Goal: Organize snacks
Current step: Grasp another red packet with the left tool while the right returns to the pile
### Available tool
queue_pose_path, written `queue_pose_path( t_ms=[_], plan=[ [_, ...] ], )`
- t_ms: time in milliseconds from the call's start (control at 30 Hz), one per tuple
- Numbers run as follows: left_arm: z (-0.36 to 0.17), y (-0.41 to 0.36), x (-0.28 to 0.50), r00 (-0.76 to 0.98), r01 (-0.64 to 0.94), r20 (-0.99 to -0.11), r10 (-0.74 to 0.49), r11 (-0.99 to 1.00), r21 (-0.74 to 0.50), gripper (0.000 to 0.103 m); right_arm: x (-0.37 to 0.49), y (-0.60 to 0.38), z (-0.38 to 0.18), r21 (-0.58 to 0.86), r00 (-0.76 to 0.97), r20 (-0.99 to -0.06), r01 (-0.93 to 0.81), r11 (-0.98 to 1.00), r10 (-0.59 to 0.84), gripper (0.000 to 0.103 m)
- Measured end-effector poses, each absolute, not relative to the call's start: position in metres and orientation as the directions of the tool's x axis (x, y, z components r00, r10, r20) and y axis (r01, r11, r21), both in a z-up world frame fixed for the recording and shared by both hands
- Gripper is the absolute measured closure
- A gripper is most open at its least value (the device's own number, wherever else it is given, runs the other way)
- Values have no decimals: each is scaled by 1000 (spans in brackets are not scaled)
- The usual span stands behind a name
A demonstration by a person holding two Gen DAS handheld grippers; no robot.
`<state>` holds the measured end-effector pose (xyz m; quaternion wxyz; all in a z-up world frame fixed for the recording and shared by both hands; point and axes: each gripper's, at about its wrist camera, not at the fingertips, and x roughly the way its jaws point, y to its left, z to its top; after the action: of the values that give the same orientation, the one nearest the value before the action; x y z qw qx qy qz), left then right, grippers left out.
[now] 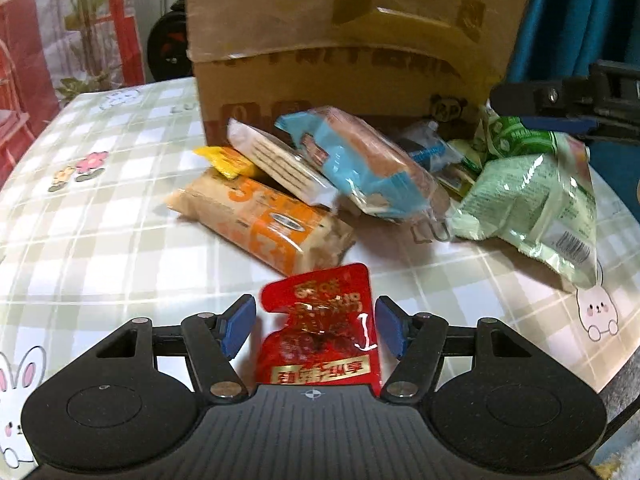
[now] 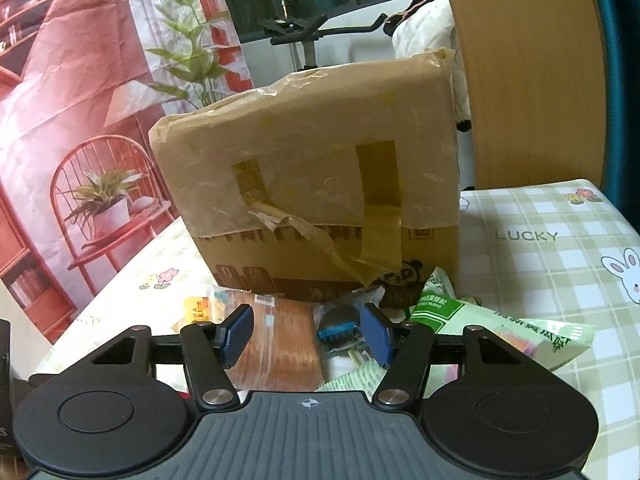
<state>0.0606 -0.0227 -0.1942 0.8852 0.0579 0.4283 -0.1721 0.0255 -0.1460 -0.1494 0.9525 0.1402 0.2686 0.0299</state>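
From the left wrist we see our left gripper (image 1: 315, 326) with jaws spread around a red sachet (image 1: 320, 332), pads not touching it. Farther off, the snack pile (image 1: 360, 176) lies before a cardboard box (image 1: 340, 40) on the checked tablecloth (image 1: 100, 220).

From the right wrist, our right gripper (image 2: 307, 334) hangs spread above a brown biscuit pack (image 2: 280, 344); a green bag (image 2: 480, 328) lies right.

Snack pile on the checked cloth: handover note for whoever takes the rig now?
Left tool: open, jaws either side of the red packet, not closed on it.
Right tool: open, empty, above the pile.
Snacks lie heaped before the cardboard box: orange-label pack, blue pack, green bag, others.
Done: nothing visibly sorted.
Left: grip the red packet, then sort the rest.
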Motion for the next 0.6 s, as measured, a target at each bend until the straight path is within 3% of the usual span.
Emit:
queue_pose_path(
  t_ms=[267,433,467,600],
  plan=[
    [-204,-36,57,604,350,-770,-208,937,21,23,27,-149,-152,292,848,-512,19,956,139,46],
    [-196,-31,54,635,320,-748,-195,947,25,53,26,-150,-155,298,845,-516,27,954,138,47],
    [-193,-30,53,647,316,-737,-197,949,24,68,27,-150,-155,299,845,-517,27,954,138,47],
    [-185,-20,52,661,305,-716,-226,952,-19,87,28,-151,-157,302,842,-520,28,953,140,48]
  ],
)
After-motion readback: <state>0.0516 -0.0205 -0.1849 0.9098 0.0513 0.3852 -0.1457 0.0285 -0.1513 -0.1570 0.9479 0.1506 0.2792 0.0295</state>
